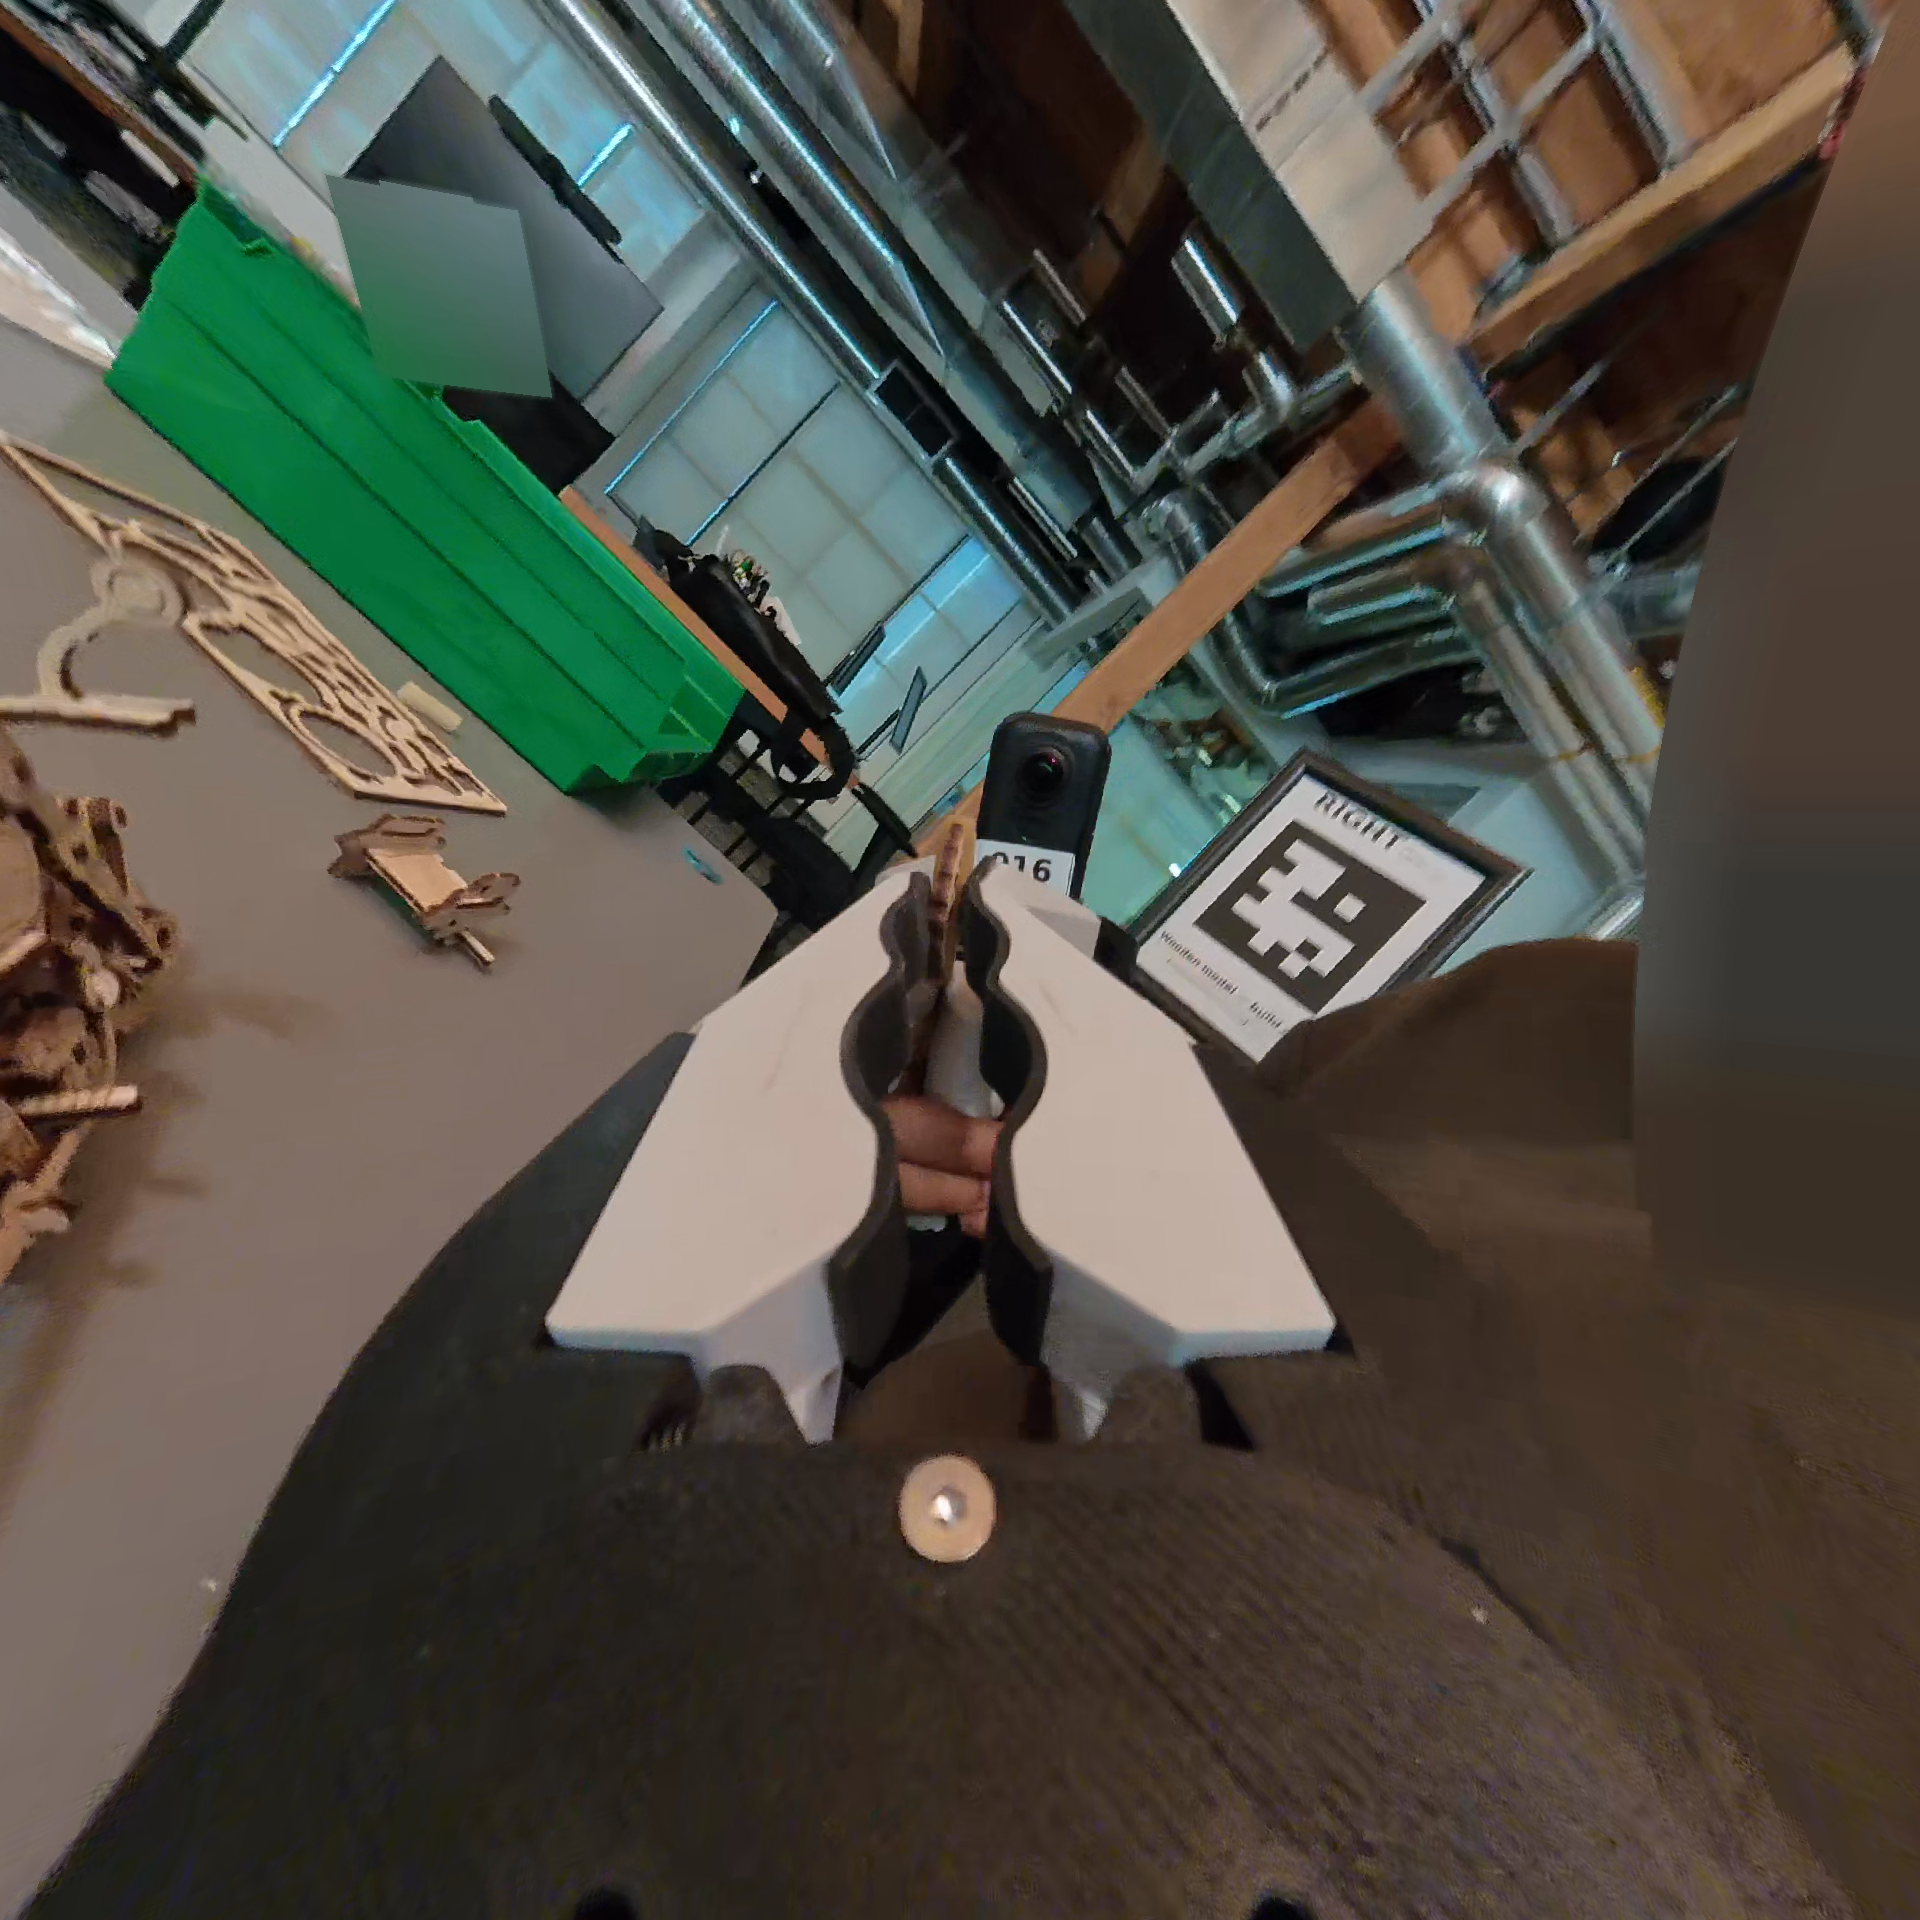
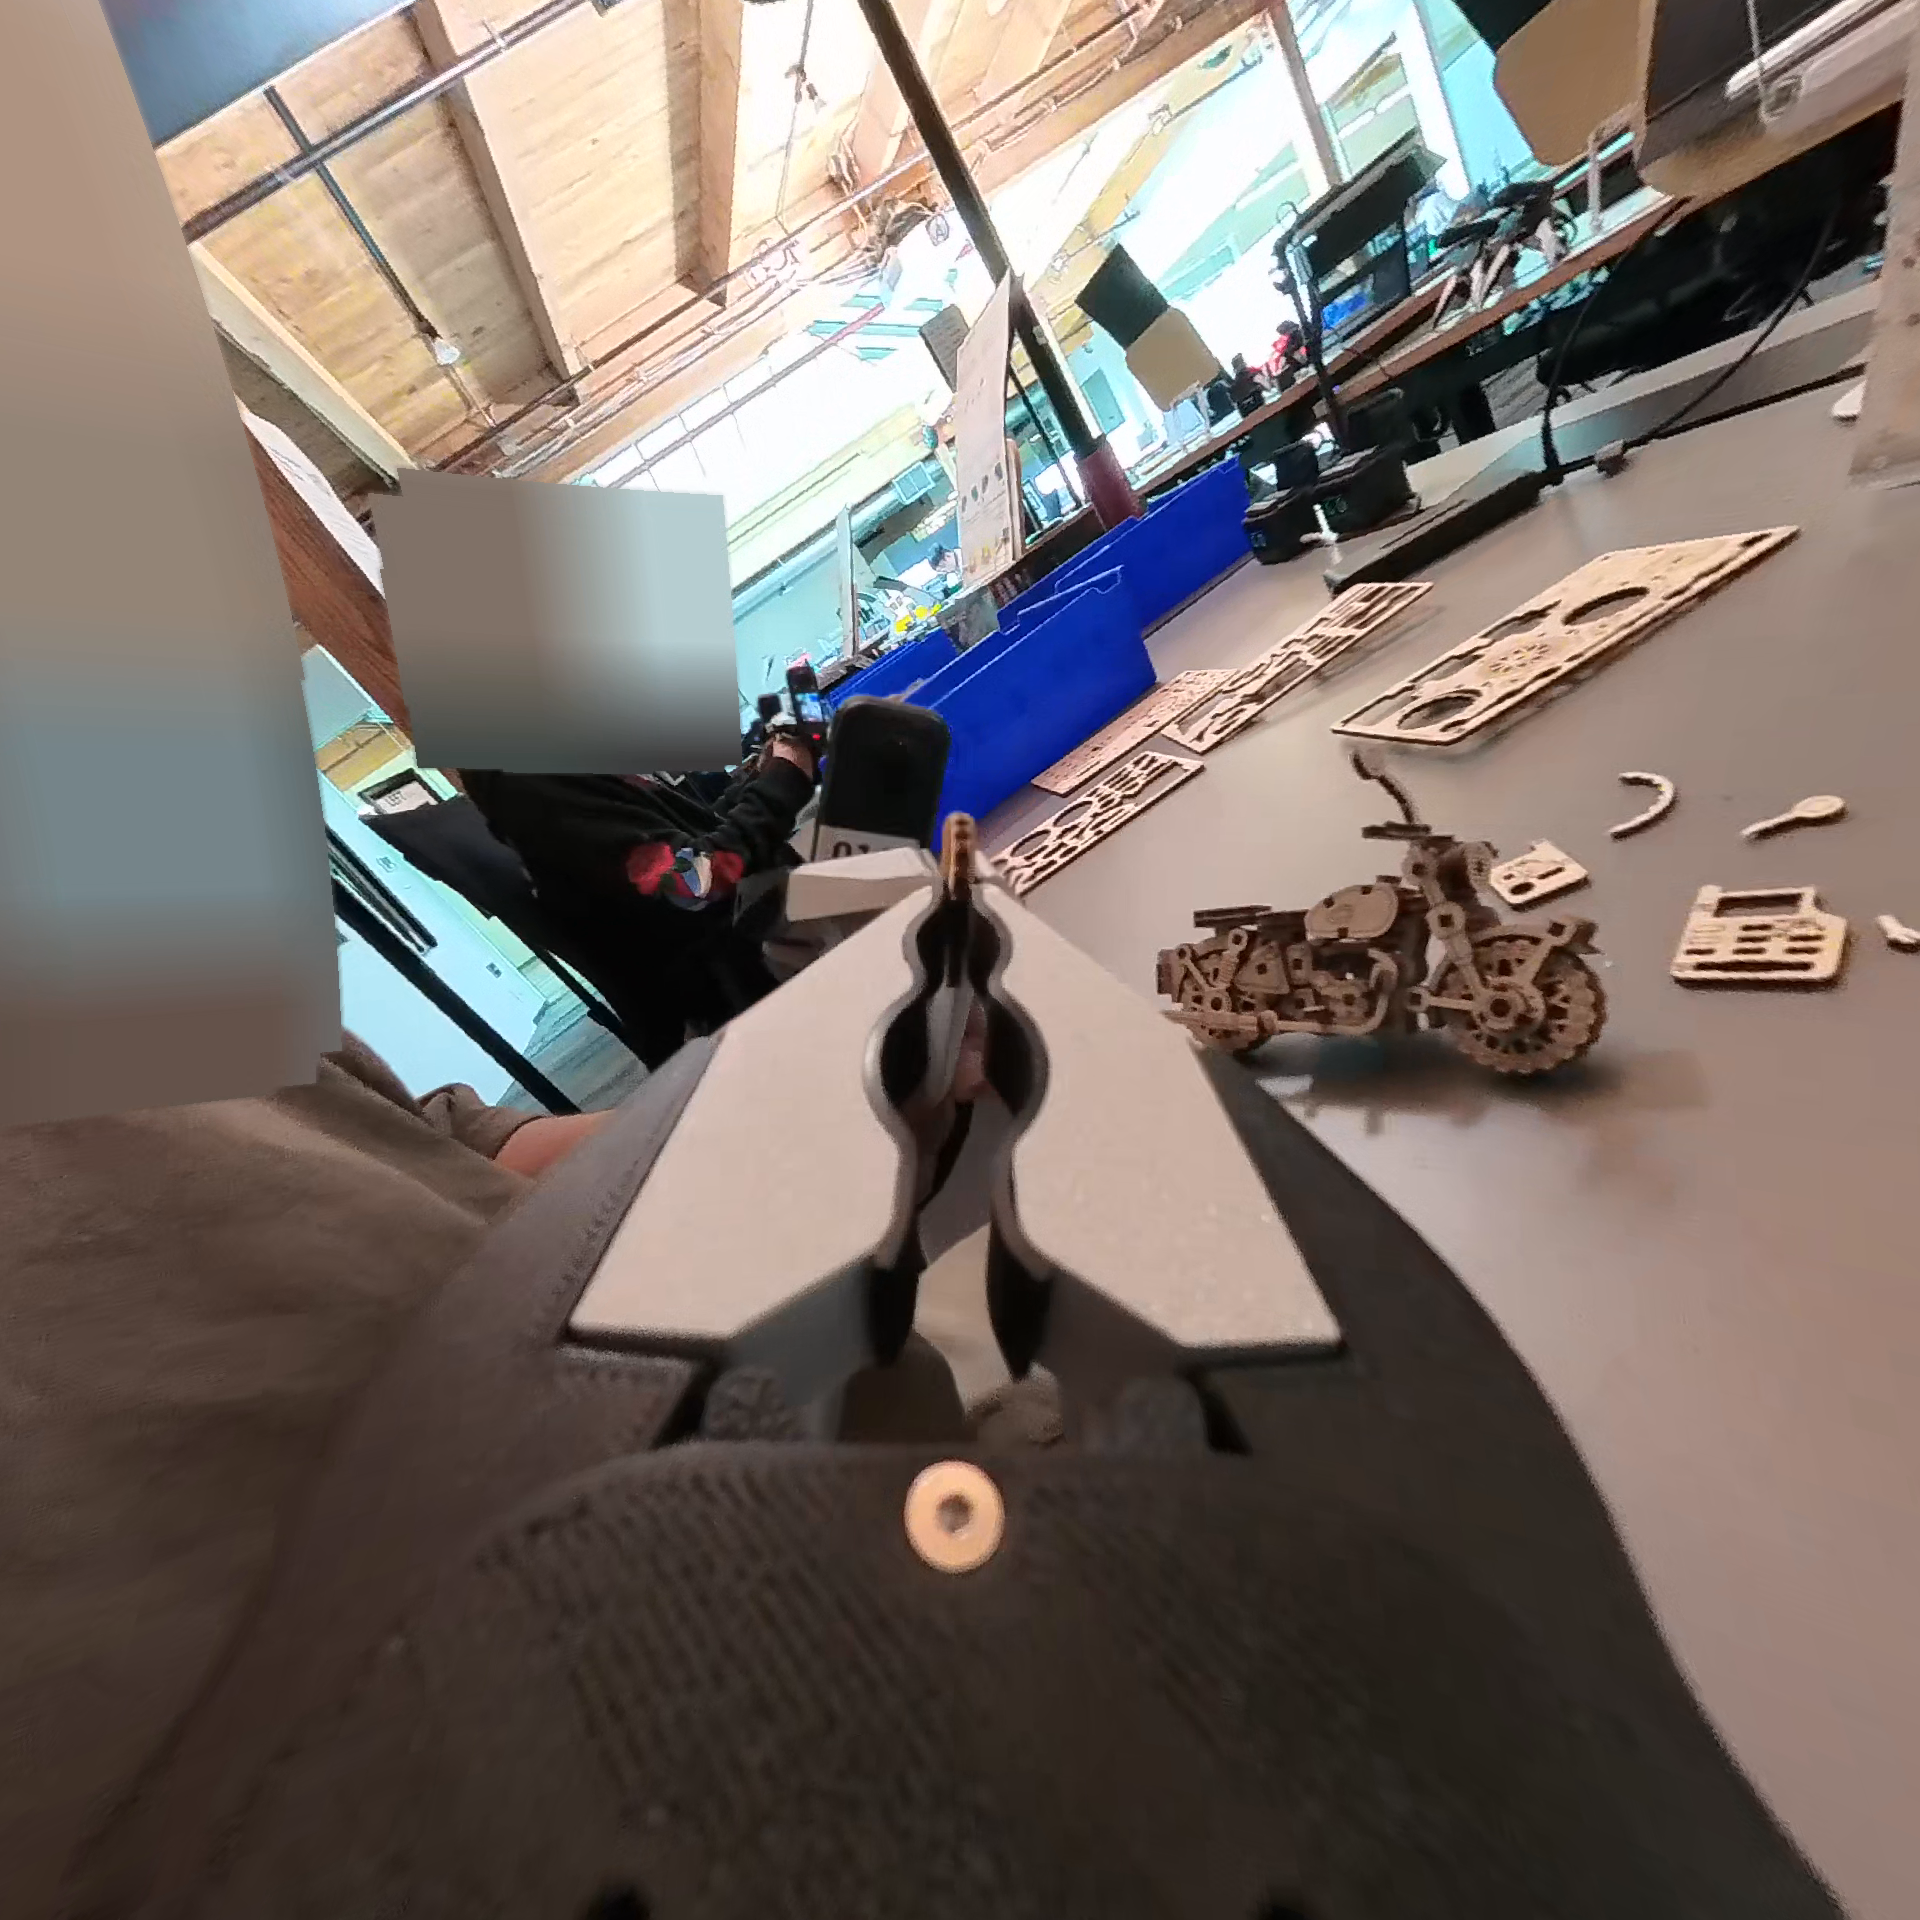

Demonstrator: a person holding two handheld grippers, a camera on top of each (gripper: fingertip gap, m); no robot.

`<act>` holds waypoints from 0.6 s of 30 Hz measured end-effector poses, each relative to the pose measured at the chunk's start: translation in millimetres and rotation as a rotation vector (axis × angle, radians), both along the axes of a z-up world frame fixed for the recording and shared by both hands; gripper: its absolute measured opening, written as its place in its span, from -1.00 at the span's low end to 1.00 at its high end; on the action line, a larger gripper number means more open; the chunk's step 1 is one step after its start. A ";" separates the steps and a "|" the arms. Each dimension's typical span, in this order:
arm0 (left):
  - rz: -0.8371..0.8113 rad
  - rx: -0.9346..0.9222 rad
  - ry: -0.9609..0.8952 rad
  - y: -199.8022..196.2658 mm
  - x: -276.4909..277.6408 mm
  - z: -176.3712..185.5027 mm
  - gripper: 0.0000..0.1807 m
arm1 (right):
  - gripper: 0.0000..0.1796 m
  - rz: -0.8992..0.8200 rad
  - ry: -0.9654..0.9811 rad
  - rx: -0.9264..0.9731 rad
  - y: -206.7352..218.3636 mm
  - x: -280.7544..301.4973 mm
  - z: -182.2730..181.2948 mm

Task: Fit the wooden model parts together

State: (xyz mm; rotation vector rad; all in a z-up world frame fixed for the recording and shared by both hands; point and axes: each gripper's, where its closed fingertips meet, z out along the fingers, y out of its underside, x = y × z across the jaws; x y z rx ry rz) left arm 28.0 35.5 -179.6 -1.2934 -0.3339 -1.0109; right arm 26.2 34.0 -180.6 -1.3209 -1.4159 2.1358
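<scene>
1. My left gripper [image 1: 943, 891] is closed down on a thin, flat wooden piece [image 1: 943, 868]; its scalloped edge pokes out past the fingertips, seen edge-on.
2. My right gripper [image 2: 961, 906] is likewise pinched on a slim wooden part [image 2: 961, 847], pale and narrow, its tip just clear of the fingers.
3. Both grippers are lifted off the grey table [image 2: 1558, 1195] and face each other tip to tip. I cannot tell whether the two parts touch.
4. Progress, my judgement: far along. A wooden motorcycle model [image 2: 1382, 977] stands upright and looks largely built, with cogged wheels, frame and handlebar in place. A smaller sub-assembly [image 1: 426, 878] lies separate near the left side.
5. What is left: joining the two held parts, then the loose bits, namely a curved sliver [image 2: 1645, 802], a spoon-shaped piece [image 2: 1797, 812] and a slotted plate [image 2: 1758, 935].
6. Materials: laser-cut plywood, dark burnt edges, matte faces. Emptied carrier sheets [image 2: 1558, 649] lie flat, full of round and slotted holes.
7. Gripper pads are dark and wavy; finger shells smooth, light grey.
</scene>
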 end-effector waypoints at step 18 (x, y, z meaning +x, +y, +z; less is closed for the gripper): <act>-0.328 0.269 0.497 -44.3 62.0 17.4 -0.96 | -0.69 0.560 0.204 -0.022 -42.3 64.1 27.7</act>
